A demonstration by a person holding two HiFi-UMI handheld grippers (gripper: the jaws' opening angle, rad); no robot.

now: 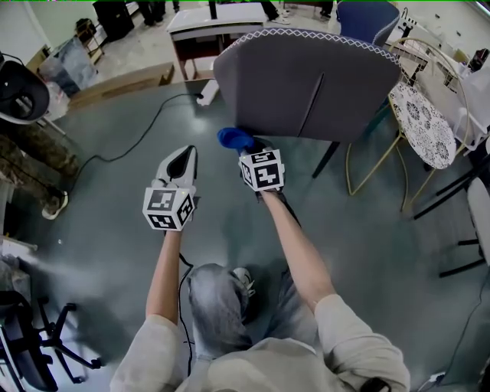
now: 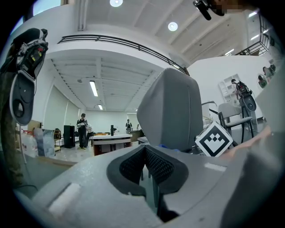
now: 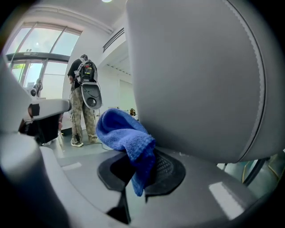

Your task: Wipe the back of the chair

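The grey padded chair back [image 1: 306, 84] stands ahead of me, tilted, with a dark seam down its middle. My right gripper [image 1: 246, 147] is shut on a blue cloth [image 1: 233, 138], which sits at the chair back's lower left edge. In the right gripper view the chair back [image 3: 196, 75] fills the right side, and the cloth [image 3: 122, 131] bulges out of the right gripper [image 3: 140, 167] just beside it. My left gripper [image 1: 184, 155] hovers lower left of the chair, shut and holding nothing. From the left gripper [image 2: 147, 167] the chair back [image 2: 171, 111] shows a little way ahead.
A white patterned chair on a gold frame [image 1: 419, 122] stands to the right. A white desk [image 1: 214, 19] and a power strip with cable [image 1: 207, 92] lie beyond. A person in camouflage trousers [image 1: 31, 164] stands at left. An office chair base [image 1: 46, 337] is lower left.
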